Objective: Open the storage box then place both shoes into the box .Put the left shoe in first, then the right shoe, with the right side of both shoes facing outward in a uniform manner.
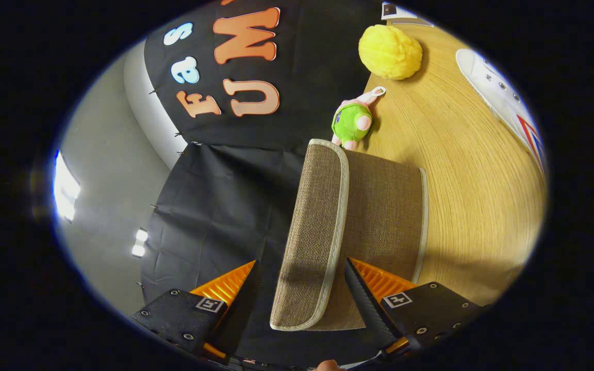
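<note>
Wood-grain surface (pixel 462 185) runs beyond the tool (pixel 302 288), with black cloth hanging as the booth's wall behind it. Its fingers stand wide apart, and the brown woven storage box (pixel 369 216) sits between them, its pale-trimmed lid (pixel 312 237) closed and filling the gap; neither finger visibly presses on it. Past the box lie a green plush toy (pixel 351 123) and a yellow fluffy ball (pixel 390 51). A white shoe (pixel 503 98) rests well off to one side.
</note>
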The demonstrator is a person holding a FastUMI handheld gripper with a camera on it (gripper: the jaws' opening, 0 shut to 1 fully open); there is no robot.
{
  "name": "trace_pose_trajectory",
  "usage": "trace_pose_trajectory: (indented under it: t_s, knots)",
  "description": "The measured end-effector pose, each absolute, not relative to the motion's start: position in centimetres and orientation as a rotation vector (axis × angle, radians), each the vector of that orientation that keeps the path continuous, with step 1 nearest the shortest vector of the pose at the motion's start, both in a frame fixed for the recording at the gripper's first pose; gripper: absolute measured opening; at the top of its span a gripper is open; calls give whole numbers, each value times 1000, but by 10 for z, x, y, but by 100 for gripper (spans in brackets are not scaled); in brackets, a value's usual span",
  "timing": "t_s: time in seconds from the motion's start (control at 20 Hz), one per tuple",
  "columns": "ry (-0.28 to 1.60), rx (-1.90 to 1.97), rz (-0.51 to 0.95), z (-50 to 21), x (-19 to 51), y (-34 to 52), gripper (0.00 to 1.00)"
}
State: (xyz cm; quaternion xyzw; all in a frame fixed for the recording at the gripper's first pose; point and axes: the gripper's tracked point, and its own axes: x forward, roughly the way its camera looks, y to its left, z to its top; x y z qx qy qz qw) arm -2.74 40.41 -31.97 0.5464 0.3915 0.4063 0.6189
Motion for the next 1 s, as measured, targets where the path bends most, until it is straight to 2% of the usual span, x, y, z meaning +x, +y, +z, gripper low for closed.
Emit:
trace_pose_trajectory:
  t_s: [0.15, 0.45, 0.5, 0.6, 0.75, 0.85, 1.0]
  knots:
    - [928, 1330, 962, -314, -25, 411, 96]
    - [780, 1526, 1049, -264, -11, 406, 92]
    - [758, 1533, 1061, -256, -10, 407, 83]
    - [774, 1469, 1074, -262, -13, 420, 74]
    - [841, 1478, 1106, -266, -17, 432, 69]
    - [894, 1456, 1080, -276, -17, 445, 59]
    - [982, 1430, 998, -295, -13, 463, 26]
